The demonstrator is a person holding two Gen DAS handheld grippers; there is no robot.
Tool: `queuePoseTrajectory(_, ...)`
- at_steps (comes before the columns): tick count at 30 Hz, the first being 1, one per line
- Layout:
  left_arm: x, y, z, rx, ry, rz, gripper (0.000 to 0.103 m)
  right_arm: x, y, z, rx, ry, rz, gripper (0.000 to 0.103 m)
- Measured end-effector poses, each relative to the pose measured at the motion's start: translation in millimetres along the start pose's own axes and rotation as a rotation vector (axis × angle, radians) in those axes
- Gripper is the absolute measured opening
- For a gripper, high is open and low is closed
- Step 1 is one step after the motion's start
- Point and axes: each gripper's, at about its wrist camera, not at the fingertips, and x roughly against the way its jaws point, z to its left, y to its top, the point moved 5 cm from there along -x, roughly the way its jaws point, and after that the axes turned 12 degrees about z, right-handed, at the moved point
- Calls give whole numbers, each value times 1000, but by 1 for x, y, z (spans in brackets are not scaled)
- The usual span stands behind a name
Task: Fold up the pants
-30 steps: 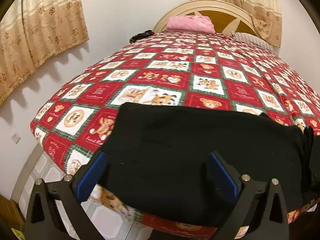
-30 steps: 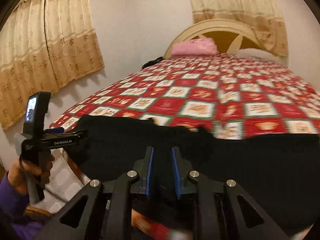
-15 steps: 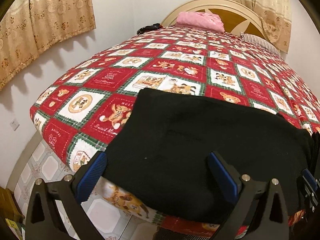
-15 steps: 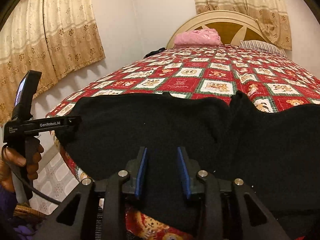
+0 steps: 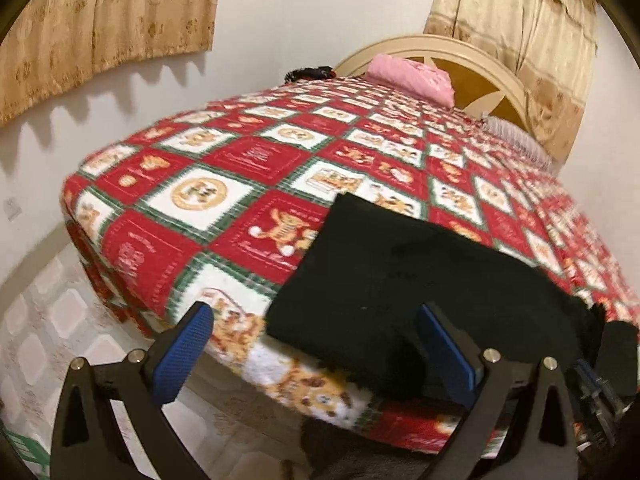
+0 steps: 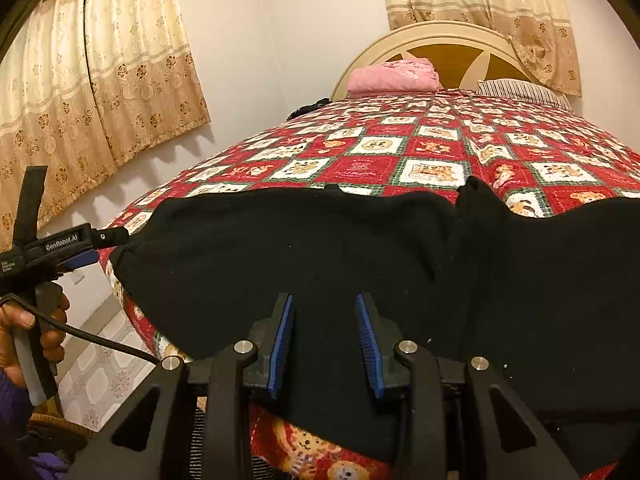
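Black fabric pants (image 6: 320, 248) lie flat on the red teddy-bear patchwork bedspread (image 5: 248, 160). Left claw (image 5: 316, 344) gapes wide at six o'clock — holding nothing. Right claw (image 6: 325, 340) is partly parted over the cloth — gripping nothing.

Only thing I can actually read is "GenRobot.AI" in white letters on the black plastic handheld left gripper (image 6: 86, 250), over at 9 o'clock in the right wrist view. There's smaller white print just left of it, too tiny to make out. The red-and-white teddy-bear patchwork bedspread (image 5: 256, 156) has lettering too, all blurred.
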Motion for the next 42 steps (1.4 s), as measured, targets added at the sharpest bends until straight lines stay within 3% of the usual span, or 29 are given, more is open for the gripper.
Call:
queuePoseTrajectory(5,-1,-8,1,92,-68,20,103,0,0,0,1,1,0,35)
queuePoseTrajectory(8,-15,-14,0,136,-111,85,101,0,0,0,1,2,0,35)
queuePoseTrajectory(10,-23,-14,-1,143,-77,105,99,0,0,0,0,4,-1,35)
queuePoseTrajectory(14,-22,-8,-6,133,-25,73,99,0,0,1,-2,3,-2,35)
queuePoseTrajectory(16,-19,-4,-6,127,-13,49,91,0,0,1,-2,4,-1,35)
queuePoseTrajectory(18,-19,0,-6,119,-8,36,70,0,0,1,-3,4,-2,35)
queuePoseTrajectory(22,-20,0,-2,122,12,15,53,0,0,0,-1,4,-2,36)
queuePoseTrajectory(24,-18,0,-4,109,4,2,37,0,0,1,-1,3,-2,36)
queuePoseTrajectory(29,-11,6,-10,87,-23,-28,20,0,0,1,-3,5,-2,36)
queuePoseTrajectory(36,28,20,-52,-60,-90,-148,18,13,4,-2,-12,-38,-36,36)
queuePoseTrajectory(42,42,22,-102,-186,-183,-172,17,40,11,-33,-139,-27,-105,36)
